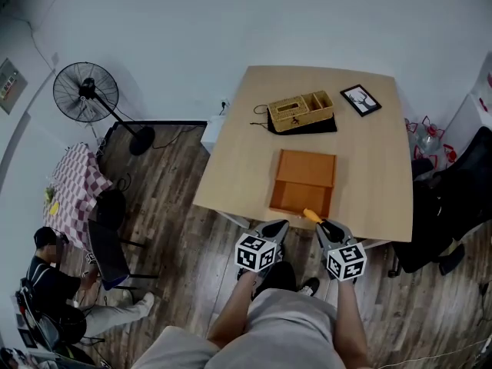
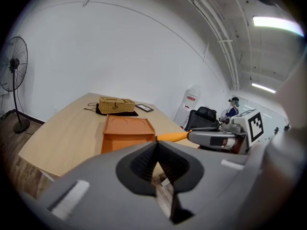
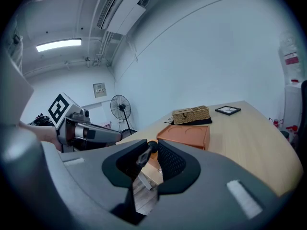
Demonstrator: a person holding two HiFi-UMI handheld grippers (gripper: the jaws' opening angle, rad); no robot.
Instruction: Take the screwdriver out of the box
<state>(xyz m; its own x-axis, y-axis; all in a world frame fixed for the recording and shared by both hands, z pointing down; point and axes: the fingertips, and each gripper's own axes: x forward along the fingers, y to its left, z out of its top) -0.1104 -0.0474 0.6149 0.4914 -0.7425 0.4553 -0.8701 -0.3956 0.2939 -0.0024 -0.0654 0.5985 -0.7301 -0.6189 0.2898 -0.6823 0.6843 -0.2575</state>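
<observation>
The orange box [image 1: 304, 181] lies open on the wooden table [image 1: 369, 167], near its front edge. My right gripper [image 1: 327, 227] hovers just off that edge, shut on the screwdriver [image 1: 311, 215], whose orange handle points up and left toward the box's front right corner. From the left gripper view the handle [image 2: 172, 136] sticks out of the right gripper [image 2: 211, 138] beside the box [image 2: 125, 128]. In the right gripper view a dark part of the screwdriver [image 3: 144, 155] sits between the jaws. My left gripper [image 1: 275, 227] hangs beside it, shut and empty.
A wicker basket [image 1: 300, 111] on a dark mat and a framed picture [image 1: 360, 99] stand at the table's far side. A standing fan [image 1: 86, 92] is on the floor at left, a dark chair [image 1: 453, 198] at right. A person sits at lower left [image 1: 46, 275].
</observation>
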